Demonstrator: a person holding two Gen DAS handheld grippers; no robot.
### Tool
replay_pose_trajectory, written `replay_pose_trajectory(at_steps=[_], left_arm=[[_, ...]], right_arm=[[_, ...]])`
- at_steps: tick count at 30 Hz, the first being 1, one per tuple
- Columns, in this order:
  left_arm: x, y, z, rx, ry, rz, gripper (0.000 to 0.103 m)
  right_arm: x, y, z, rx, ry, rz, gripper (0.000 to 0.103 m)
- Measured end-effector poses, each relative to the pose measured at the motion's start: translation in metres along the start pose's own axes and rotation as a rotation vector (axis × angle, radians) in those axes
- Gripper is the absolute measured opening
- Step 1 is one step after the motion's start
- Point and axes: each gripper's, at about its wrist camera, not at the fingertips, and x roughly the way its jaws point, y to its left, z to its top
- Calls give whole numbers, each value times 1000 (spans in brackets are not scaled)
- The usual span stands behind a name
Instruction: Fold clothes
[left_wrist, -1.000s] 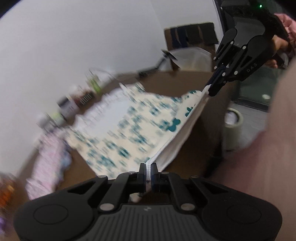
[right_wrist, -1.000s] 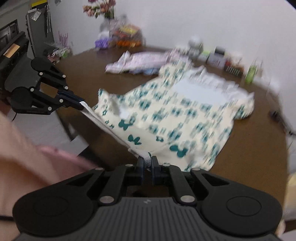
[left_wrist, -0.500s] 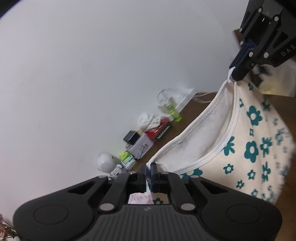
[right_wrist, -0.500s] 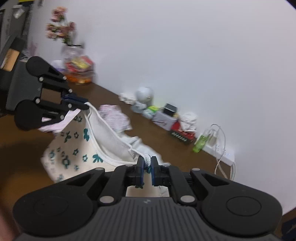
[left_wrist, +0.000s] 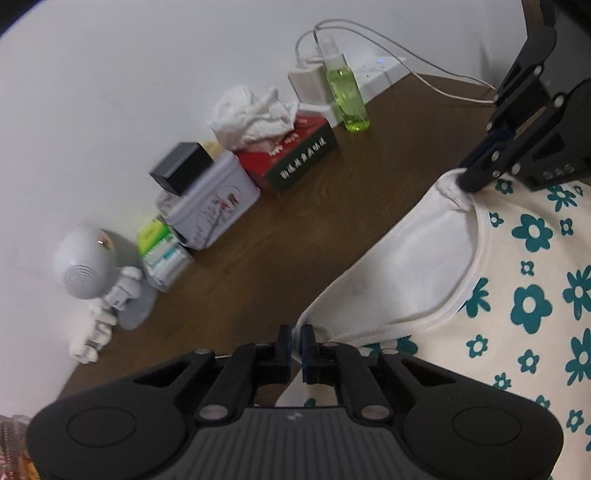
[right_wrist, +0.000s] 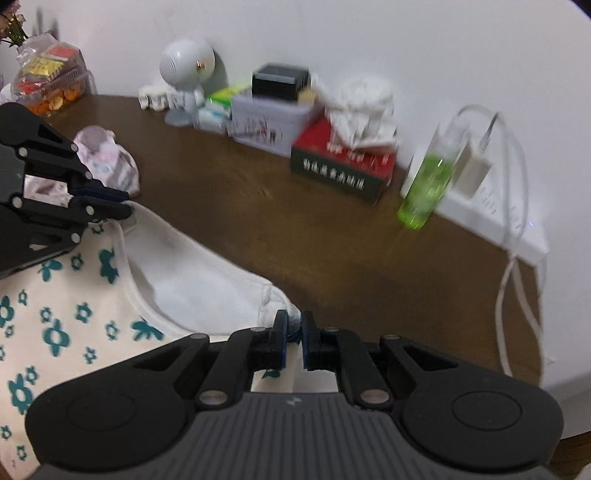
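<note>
The light, limp floral garment (left_wrist: 517, 295) hangs over the table (left_wrist: 295, 229), its hem corners pinched in the closed jaws of the left gripper (left_wrist: 295, 341) and right gripper (right_wrist: 293, 332); grip the seamed edges, since loose fabric sags.

light: soft, even indoor | blur: slight motion; edges: fisheye-warped

A plain white wall (right_wrist: 369, 44) backs a dark brown wooden table (right_wrist: 295, 229). Along the wall stand a white round-headed robot figure (left_wrist: 92, 273), a pale tin box (left_wrist: 212, 203), a red tissue box (right_wrist: 343, 166), a green spray bottle (left_wrist: 345, 98) and a white power strip (right_wrist: 495, 210) with cables.
</note>
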Motion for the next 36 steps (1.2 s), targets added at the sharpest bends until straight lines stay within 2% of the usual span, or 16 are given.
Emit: replay_pose_trajectory(at_steps=[3, 5, 6, 7, 11, 13, 15, 16, 17, 19, 20, 21, 24, 26, 30, 36], left_arm=[[12, 3, -3, -44, 2, -5, 15], [11, 5, -4, -77, -4, 2, 43], [2, 7, -8, -104, -30, 19, 51], [-9, 9, -12, -132, -58, 38, 62], [-74, 10, -48, -226, -255, -46, 92], [-103, -4, -72, -205, -323, -96, 92], [-121, -20, -94, -173, -344, -129, 88], [-127, -29, -105, -166, -341, -140, 76], [-129, -38, -114, -151, -328, -152, 58], [-129, -56, -129, -127, -294, -171, 36], [-126, -63, -136, -120, -272, -177, 30], [-123, -71, -142, -113, -251, -183, 29], [-118, -92, -160, -86, -233, -150, 28], [-117, -103, -168, -72, -239, -116, 22], [-131, -121, -175, -47, -230, -109, 18], [-164, -155, -199, -8, -225, -139, 14]], right_arm=[[10, 0, -3, 15, 1, -3, 9], [8, -1, -5, 36, -18, -23, 26], [3, -1, -6, 52, -34, -38, 49], [-7, -4, -7, 75, -67, -48, 66], [-79, -7, -39, 176, -253, 30, 80], [-114, 12, -63, 134, -311, 58, 82], [-137, 37, -90, 62, -336, 60, 82], [-143, 49, -103, 35, -334, 64, 80], [-148, 62, -118, 10, -330, 69, 78], [-148, 86, -144, -24, -307, 94, 56], [-143, 95, -153, -35, -290, 98, 50], [-138, 103, -162, -45, -271, 100, 43], [-117, 120, -180, -92, -235, 29, 42], [-107, 126, -190, -104, -215, 6, 41], [-114, 117, -200, -43, -207, 40, 41], [-135, 124, -227, -47, -173, 72, 41]])
